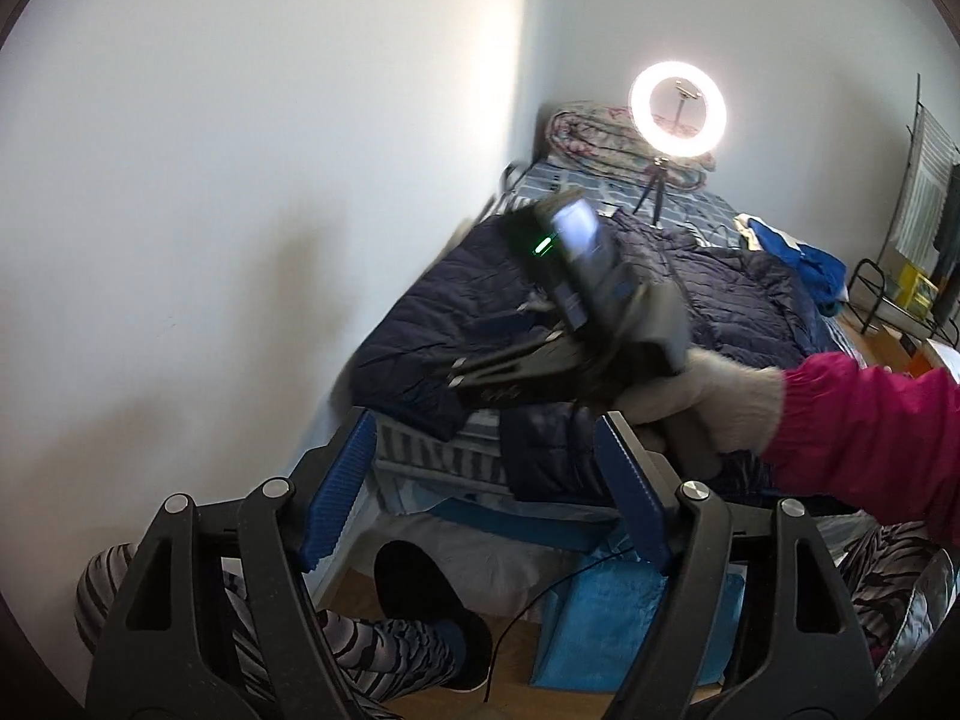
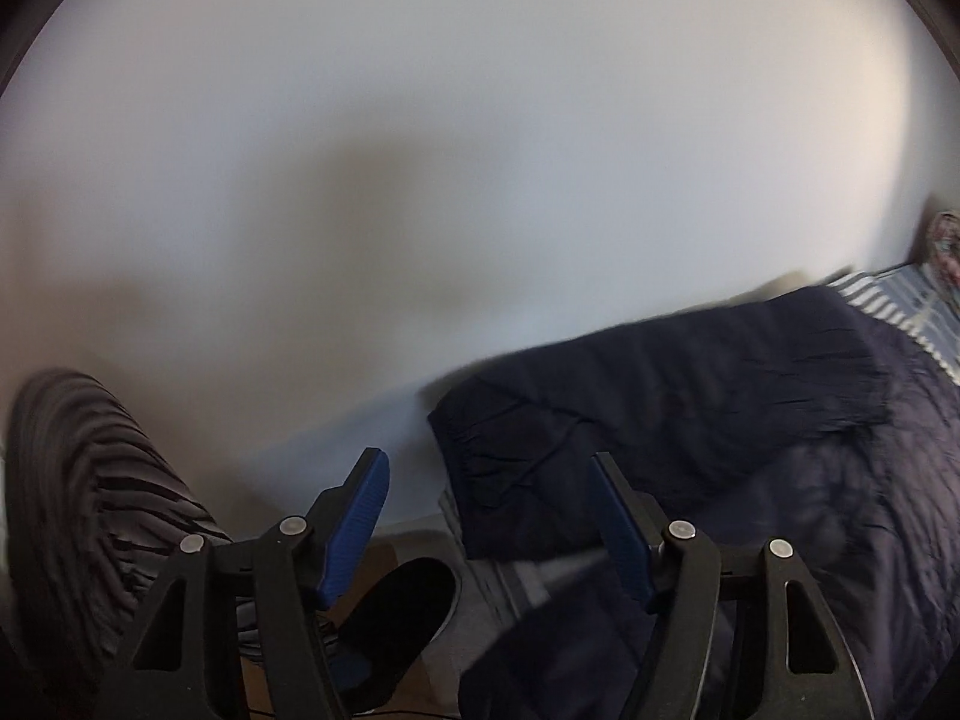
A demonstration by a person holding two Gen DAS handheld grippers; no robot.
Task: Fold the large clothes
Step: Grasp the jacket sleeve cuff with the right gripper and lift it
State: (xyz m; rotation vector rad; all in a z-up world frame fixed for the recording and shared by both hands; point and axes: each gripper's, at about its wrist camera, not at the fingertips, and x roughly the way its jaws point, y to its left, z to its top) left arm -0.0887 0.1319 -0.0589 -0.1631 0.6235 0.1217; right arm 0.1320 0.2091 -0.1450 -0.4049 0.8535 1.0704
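Note:
A dark navy quilted jacket [image 1: 732, 300] lies spread across the striped bed [image 1: 432, 450]. One sleeve lies near the wall, and its cuff end [image 2: 480, 450] reaches the bed's near edge. My left gripper [image 1: 486, 474] hangs open in front of the bed's near edge, with nothing between its blue pads. A grey-gloved hand [image 1: 708, 402] in a pink sleeve holds my right gripper [image 1: 459, 377], blurred, over the sleeve by the wall. In the right wrist view my right gripper [image 2: 489, 504] is open just above the cuff, and its pads [image 2: 360, 510] are not touching the cloth.
A white wall [image 1: 240, 210] runs along the bed's left side. At the bed's far end stand a lit ring light [image 1: 678, 111] on a tripod and a rolled quilt [image 1: 594, 132]. A blue garment [image 1: 804, 258] lies at right. A dark slipper [image 1: 420, 600] and a blue bag [image 1: 630, 624] are on the floor.

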